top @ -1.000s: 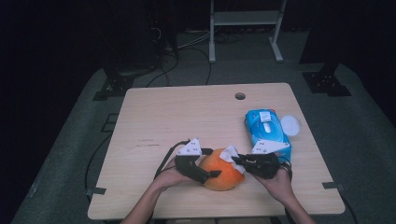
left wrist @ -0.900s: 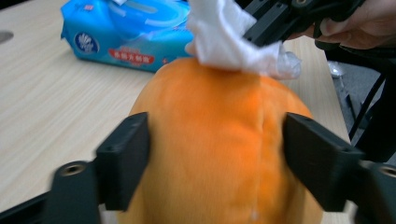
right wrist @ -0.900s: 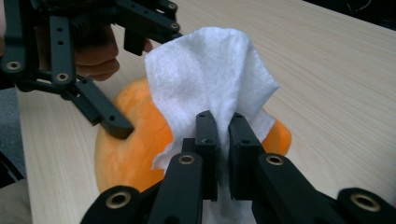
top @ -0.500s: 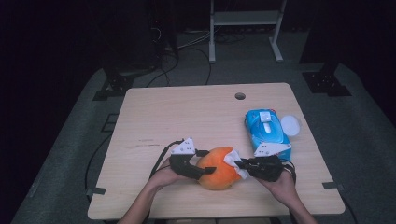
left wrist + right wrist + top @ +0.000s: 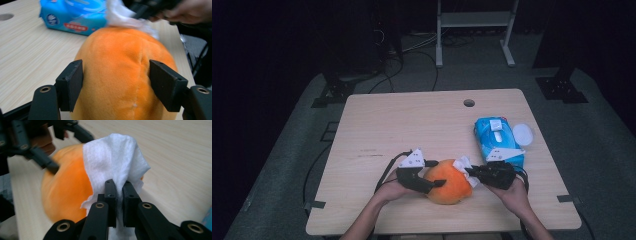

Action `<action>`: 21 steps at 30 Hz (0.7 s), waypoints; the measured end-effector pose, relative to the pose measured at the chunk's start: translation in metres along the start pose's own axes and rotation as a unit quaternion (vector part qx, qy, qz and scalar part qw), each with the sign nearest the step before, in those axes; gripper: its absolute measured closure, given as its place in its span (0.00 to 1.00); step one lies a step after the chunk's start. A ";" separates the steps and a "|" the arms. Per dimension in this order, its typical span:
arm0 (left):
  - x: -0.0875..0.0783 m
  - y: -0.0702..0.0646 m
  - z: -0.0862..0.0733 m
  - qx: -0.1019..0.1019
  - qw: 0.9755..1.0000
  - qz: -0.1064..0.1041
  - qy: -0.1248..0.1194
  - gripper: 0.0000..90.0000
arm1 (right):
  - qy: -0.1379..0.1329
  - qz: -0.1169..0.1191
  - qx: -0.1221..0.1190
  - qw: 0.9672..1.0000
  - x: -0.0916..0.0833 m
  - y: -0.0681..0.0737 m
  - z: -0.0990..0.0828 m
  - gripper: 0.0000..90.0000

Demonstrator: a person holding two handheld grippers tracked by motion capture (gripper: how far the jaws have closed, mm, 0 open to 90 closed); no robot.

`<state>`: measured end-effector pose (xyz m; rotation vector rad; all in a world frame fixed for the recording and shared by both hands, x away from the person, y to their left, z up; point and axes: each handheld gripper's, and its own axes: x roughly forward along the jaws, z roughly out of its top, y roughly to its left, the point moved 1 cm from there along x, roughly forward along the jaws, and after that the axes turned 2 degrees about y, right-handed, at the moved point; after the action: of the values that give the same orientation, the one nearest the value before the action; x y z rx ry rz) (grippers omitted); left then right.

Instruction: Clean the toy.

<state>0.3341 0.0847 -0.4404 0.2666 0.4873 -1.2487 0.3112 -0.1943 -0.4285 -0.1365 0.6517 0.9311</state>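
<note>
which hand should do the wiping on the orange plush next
Right. The right gripper is shut on the white wipe, which already lies against the orange plush. The left gripper straddles the plush, steadying it.

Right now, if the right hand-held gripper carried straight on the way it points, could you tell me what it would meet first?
The right hand-held gripper is shut on a white wipe, and right beyond the wipe lies the orange plush toy. It would likely press the wipe onto the toy first, though the gap between them is hard to judge.
</note>
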 end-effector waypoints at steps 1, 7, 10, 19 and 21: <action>0.000 0.000 0.000 0.000 1.000 -0.001 0.000 0.33 | 0.000 0.009 -0.004 1.000 -0.002 0.005 -0.001 0.93; 0.011 -0.015 0.004 0.034 0.999 -0.018 0.007 0.34 | -0.025 0.027 -0.030 0.999 -0.003 0.022 0.011 0.93; 0.011 -0.016 0.006 0.038 0.999 -0.010 0.010 0.35 | -0.029 0.012 -0.035 0.999 -0.001 0.020 0.015 0.93; 0.008 -0.005 0.004 -0.003 1.000 0.008 0.001 0.34 | -0.007 0.010 -0.031 0.999 -0.005 0.015 0.002 0.93; 0.010 -0.007 0.004 -0.001 1.000 0.007 0.001 0.34 | -0.012 0.015 -0.036 0.999 -0.005 0.019 0.005 0.93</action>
<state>0.3308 0.0726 -0.4408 0.2690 0.4881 -1.2343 0.2965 -0.1845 -0.4188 -0.1805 0.5996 0.9841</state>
